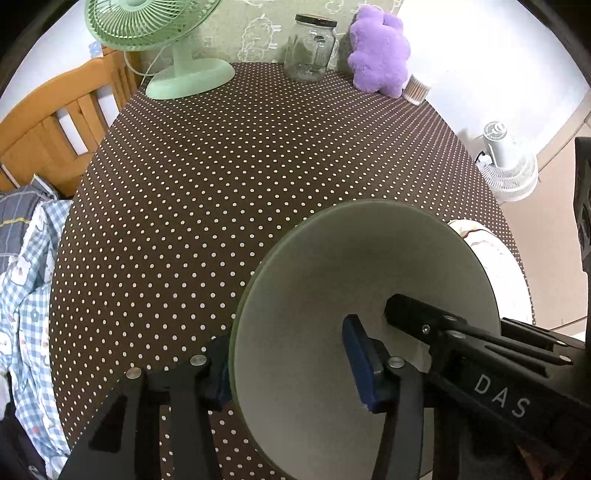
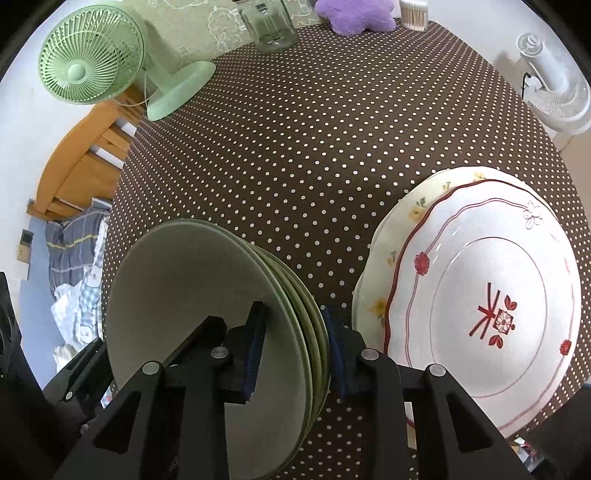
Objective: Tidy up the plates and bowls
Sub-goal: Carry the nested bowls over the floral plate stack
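Note:
A stack of pale green plates (image 2: 192,295) is held up on edge over the dotted table. My right gripper (image 2: 295,350) is shut on the stack's rim, one blue pad on each side. In the left wrist view the top green plate (image 1: 351,266) faces me. My left gripper (image 1: 291,369) straddles its rim with a wide gap between the jaws, and the right gripper's black finger (image 1: 417,314) lies on the plate's face. A white plate with red patterns (image 2: 491,295) lies on a cream floral plate (image 2: 406,210) on the table at the right.
The brown polka-dot table (image 2: 314,129) carries a green desk fan (image 1: 159,33), a glass jar (image 1: 312,48), a purple plush toy (image 1: 380,51) and a cotton-swab box (image 1: 415,90) at its far edge. A wooden chair (image 1: 55,125) stands left, a white fan (image 1: 506,166) on the floor right.

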{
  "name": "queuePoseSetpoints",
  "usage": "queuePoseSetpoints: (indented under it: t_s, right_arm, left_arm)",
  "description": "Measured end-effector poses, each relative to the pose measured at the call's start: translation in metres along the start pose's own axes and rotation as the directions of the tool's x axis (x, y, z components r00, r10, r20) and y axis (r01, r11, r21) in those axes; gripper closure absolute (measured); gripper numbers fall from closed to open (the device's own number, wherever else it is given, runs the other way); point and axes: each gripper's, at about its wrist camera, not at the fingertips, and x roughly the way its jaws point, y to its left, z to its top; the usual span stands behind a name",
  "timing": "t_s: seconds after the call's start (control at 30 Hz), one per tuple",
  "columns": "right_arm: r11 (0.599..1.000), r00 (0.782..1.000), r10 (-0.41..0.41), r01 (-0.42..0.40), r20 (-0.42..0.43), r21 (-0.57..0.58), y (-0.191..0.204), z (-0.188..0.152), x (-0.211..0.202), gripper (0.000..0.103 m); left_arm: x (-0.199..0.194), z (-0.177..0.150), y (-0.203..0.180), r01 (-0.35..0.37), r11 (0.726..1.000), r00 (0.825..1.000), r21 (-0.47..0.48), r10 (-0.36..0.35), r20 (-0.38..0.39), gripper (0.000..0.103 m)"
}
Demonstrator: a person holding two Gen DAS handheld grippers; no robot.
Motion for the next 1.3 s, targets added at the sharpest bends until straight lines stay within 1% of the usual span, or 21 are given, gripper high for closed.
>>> queuePoseSetpoints:
  t_s: [0.33,0.53,0.8,0.97,1.3]
  right_arm:
    - [1.0,0.998,-0.016,0.015,0.057,0.016,0.01,-0.004,-0.028,0.069]
    - [0.999,0.995,-0.026,0.023,0.098,0.034,0.009,-0.012,-0.05,0.068]
    - [1.0,0.99,-0.014,0.01,0.142,0.025,-0.008,-0.019,-0.076,0.068]
    - [1.0,0.989,-0.005,0.004,0.149,0.004,-0.021,-0.017,-0.087,0.068]
    - [0.999,0.99,0.01,-0.006,0.144,-0.034,-0.055,-0.006,-0.099,0.068]
  left_arm:
    - [-0.031,0.004,0.003,0.013,0.999,0.999,0.04,-0.015,0.047,0.054]
    - [-0.051,0.002,-0.006,0.021,0.997,0.996,0.069,-0.026,0.08,0.054]
    - [-0.062,-0.004,-0.03,0.01,0.997,0.992,0.071,-0.019,0.122,0.054]
    - [-0.065,-0.004,-0.049,0.001,0.999,0.991,0.054,-0.008,0.137,0.054]
    - [-0.058,0.003,-0.086,-0.014,1.0,0.989,0.023,0.01,0.147,0.054]
